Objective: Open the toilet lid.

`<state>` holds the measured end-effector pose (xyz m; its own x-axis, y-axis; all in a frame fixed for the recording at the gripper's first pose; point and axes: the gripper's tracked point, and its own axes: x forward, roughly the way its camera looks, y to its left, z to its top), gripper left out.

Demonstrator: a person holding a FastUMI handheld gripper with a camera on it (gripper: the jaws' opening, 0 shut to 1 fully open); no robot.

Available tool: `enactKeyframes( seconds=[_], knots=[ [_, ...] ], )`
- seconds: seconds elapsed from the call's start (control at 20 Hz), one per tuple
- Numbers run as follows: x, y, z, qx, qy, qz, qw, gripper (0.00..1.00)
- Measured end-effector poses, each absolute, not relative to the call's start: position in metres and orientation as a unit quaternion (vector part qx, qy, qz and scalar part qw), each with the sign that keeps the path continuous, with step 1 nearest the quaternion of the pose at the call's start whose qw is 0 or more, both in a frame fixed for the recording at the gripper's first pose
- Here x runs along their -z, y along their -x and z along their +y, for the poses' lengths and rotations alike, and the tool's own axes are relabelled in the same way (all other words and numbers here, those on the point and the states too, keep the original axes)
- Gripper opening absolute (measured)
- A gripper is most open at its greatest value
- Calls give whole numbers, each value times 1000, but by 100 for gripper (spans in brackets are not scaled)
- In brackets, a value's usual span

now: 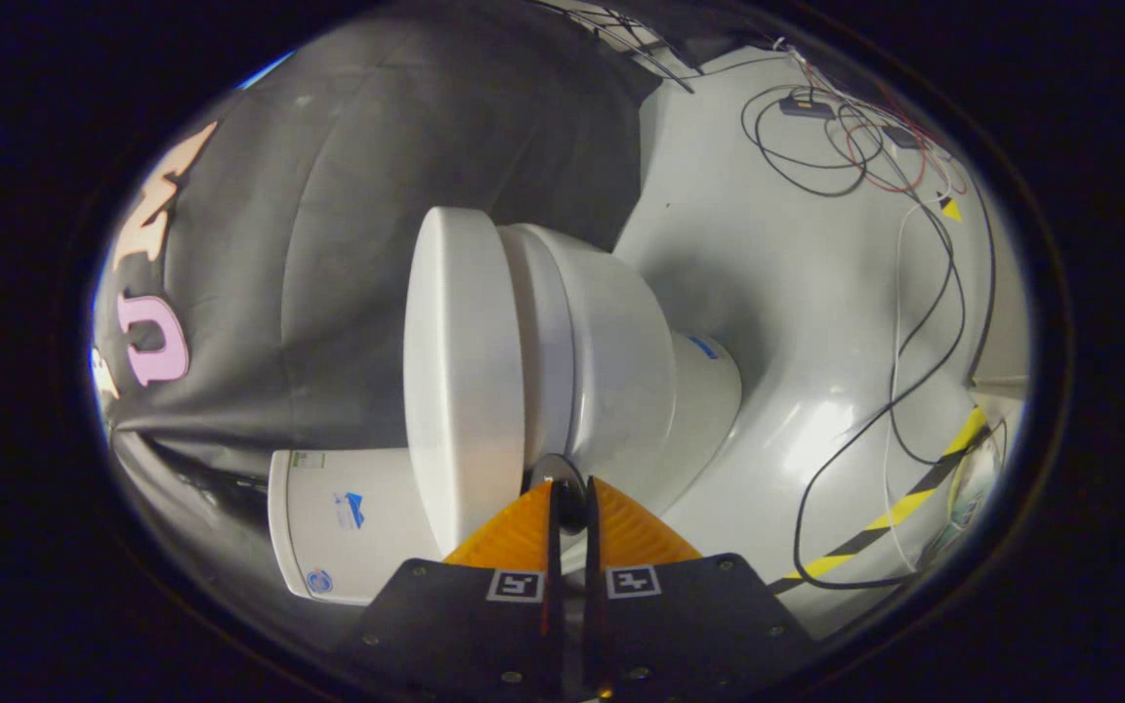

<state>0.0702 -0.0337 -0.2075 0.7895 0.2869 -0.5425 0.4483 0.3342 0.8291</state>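
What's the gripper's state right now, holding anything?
Gripper: fingers nearly together at the toilet lid's edge; whether they pinch it cannot be told.

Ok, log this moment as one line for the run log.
stage: reaching lid edge | toilet lid: closed on the bowl | gripper: fingers nearly together, tips at the lid-seat gap, no grip evident | floor: loose cables

A staged test booth rather than a home bathroom, a white toilet (pixel 562 361) with its tank (pixel 348 527) set against a draped black cloth wall (pixel 406 146), pale glossy floor (pixel 797 293), loose cables (pixel 855 146) trailing across it, yellow-and-black hazard tape (pixel 899 508)
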Motion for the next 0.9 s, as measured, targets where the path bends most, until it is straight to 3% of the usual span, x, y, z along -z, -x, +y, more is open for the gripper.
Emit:
enactKeyframes(
  seconds=[0.25, 0.35, 0.4, 0.9],
  knots=[
    [211, -76, -30, 46, -632, 298, 714, 12],
    [197, -75, -34, 43, -606, 282, 743, 12],
    [197, -76, -33, 35, -584, 288, 759, 1],
    [165, -72, -21, 30, -429, 302, 851, 1]
  ],
)
